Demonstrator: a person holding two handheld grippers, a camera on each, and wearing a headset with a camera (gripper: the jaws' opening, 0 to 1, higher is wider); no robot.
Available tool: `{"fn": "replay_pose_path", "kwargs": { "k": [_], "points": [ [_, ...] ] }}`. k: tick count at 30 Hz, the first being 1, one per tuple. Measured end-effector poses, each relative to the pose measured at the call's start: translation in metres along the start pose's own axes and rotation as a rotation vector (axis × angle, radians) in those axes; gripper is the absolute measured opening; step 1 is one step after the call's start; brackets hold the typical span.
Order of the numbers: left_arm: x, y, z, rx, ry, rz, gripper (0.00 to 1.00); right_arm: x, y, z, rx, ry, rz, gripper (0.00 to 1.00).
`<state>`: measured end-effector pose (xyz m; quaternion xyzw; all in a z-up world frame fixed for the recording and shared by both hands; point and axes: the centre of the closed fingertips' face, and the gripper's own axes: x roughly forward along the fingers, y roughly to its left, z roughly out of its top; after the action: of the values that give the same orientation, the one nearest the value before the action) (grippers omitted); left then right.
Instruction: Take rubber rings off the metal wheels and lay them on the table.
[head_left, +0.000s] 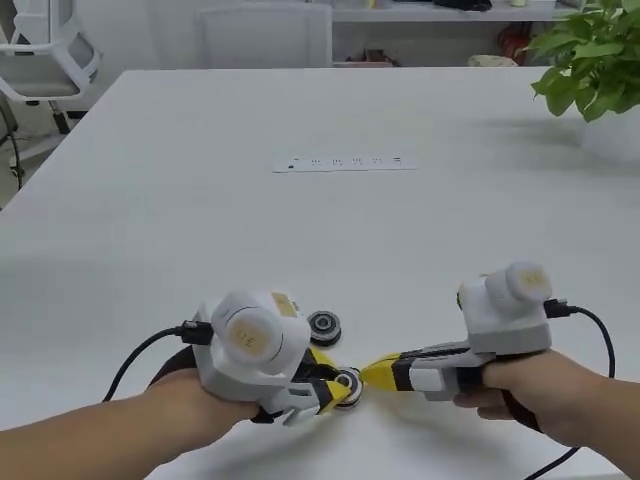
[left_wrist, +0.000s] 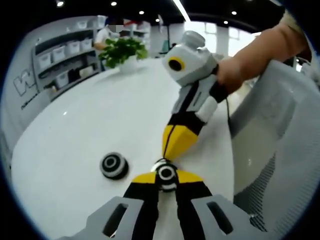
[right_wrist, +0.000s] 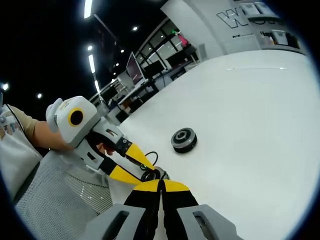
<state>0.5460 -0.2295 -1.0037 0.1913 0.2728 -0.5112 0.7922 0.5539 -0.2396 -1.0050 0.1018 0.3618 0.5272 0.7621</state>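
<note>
While the left gripper has its yellow-tipped jaws a little apart and clamped on a small silver metal wheel with a black rubber ring round its rim, a second, loose metal wheel with a black rubber ring lies flat on the white table. The held wheel is just on the person's side of the loose wheel, near it but not touching. In the left gripper view the held wheel faces the camera: a bright hub with a dark centre hole, and the black ring sits on the rim. The loose wheel looks the same, with its ring in place. The right gripper also lies on the person's side of the loose wheel, and its tips meet the edge of the held wheel. Its jaws are pressed together with no gap to see; whether they pinch any of the rubber cannot be told. Well beyond the loose wheel, a white flush socket strip is set into the tabletop
</note>
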Motion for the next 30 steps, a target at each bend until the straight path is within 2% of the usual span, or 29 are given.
{"fn": "replay_pose_path", "kwargs": {
  "k": [7,12,21,23,24,26,30],
  "points": [
    [0.000,0.001,0.000,-0.001,0.001,0.004,0.12,0.000,0.003,0.001,-0.013,0.001,0.006,0.00],
    [0.000,0.000,0.000,-0.005,0.003,0.000,0.12,0.003,0.011,0.000,-0.048,0.017,0.023,0.00],
    [0.000,0.000,0.000,0.000,0.003,0.000,0.12,0.006,0.017,0.000,-0.062,0.024,0.052,0.00],
    [0.000,0.000,0.000,0.000,0.002,0.000,0.12,0.007,0.024,0.002,-0.059,0.013,0.086,0.00],
    [0.000,0.000,0.000,0.000,0.002,0.000,0.12,0.008,0.032,0.004,-0.070,0.008,0.131,0.00],
    [0.000,-0.001,0.001,0.000,0.000,0.000,0.12,0.008,0.030,0.005,-0.094,0.012,0.102,0.00],
    [0.000,-0.001,0.001,-0.003,-0.004,-0.001,0.12,0.008,0.027,0.003,-0.084,0.017,0.098,0.00]
  ]
}}
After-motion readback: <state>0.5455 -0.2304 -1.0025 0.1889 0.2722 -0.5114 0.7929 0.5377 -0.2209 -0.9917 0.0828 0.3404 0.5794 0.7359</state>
